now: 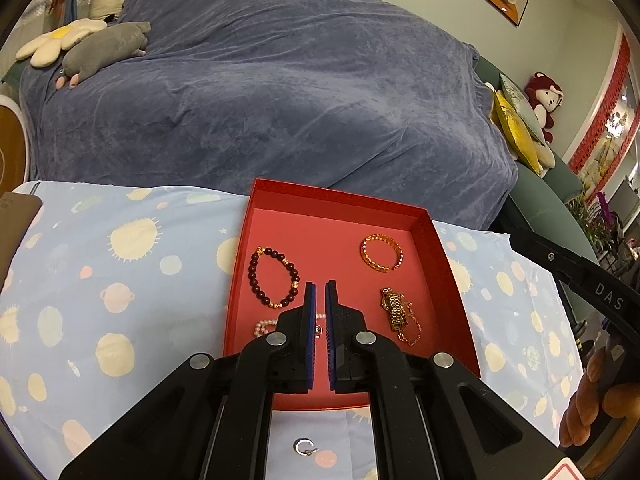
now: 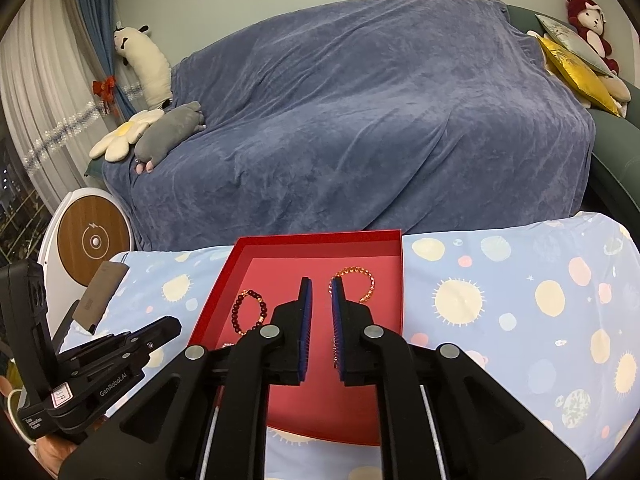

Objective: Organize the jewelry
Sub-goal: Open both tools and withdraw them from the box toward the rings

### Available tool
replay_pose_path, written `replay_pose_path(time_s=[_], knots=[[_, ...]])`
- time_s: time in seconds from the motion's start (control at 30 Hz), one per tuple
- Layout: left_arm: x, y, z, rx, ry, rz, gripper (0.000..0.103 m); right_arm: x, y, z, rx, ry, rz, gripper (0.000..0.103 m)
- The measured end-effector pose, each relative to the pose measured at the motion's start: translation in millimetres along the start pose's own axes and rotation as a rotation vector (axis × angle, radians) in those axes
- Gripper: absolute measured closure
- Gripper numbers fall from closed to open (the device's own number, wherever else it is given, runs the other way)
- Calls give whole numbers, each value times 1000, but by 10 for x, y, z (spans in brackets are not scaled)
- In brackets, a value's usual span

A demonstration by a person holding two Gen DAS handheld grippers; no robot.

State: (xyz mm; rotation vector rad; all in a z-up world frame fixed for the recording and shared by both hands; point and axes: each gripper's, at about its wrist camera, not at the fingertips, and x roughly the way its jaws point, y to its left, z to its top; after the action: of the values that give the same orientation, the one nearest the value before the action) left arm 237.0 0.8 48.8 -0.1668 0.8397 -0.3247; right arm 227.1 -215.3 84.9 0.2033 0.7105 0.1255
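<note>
Left gripper (image 1: 320,286) is clenched and empty over the red box (image 1: 448,256); it should widen before descending on the small ring (image 1: 305,447).

A blue throw (image 1: 280,92) drapes the sofa. A flower cushion (image 1: 60,40) and grey plush (image 1: 104,50) lie at one end, a yellow cushion (image 1: 516,132) and red plush (image 1: 544,100) at the other.
</note>
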Motion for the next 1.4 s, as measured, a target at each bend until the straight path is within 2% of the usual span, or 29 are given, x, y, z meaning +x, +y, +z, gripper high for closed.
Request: replay_pose_path(time_s=[0.13, 0.37, 0.7, 0.73, 0.77, 0.83, 0.97, 1.17, 1.4], knots=[[-1, -2, 1, 2, -1, 1, 97, -19, -4, -4, -5, -3, -1, 91], [-49, 4, -41, 23, -5, 13, 75, -113, -57, -100, 0, 1, -7, 91], [-190, 65, -396, 62, 38, 50, 75, -373, -253, -528, 5, 66, -41, 91], [-211, 77, -443, 66, 43, 57, 75, -396, -254, -558, -5, 66, -44, 85], [-227, 94, -469, 69, 46, 61, 75, -425, -251, -606, -12, 66, -49, 74], [-256, 119, -512, 76, 50, 67, 75, -460, -258, -706, -18, 77, -51, 67], [-278, 123, -638, 93, 62, 78, 63, -489, -286, -1006, 11, 137, -28, 67], [-259, 144, -814, 87, 101, 63, 61, -358, -235, -1477, -7, 250, -28, 67], [-282, 194, -1023, 48, 127, 69, 61, -263, -160, -1737, -65, 298, -39, 67]])
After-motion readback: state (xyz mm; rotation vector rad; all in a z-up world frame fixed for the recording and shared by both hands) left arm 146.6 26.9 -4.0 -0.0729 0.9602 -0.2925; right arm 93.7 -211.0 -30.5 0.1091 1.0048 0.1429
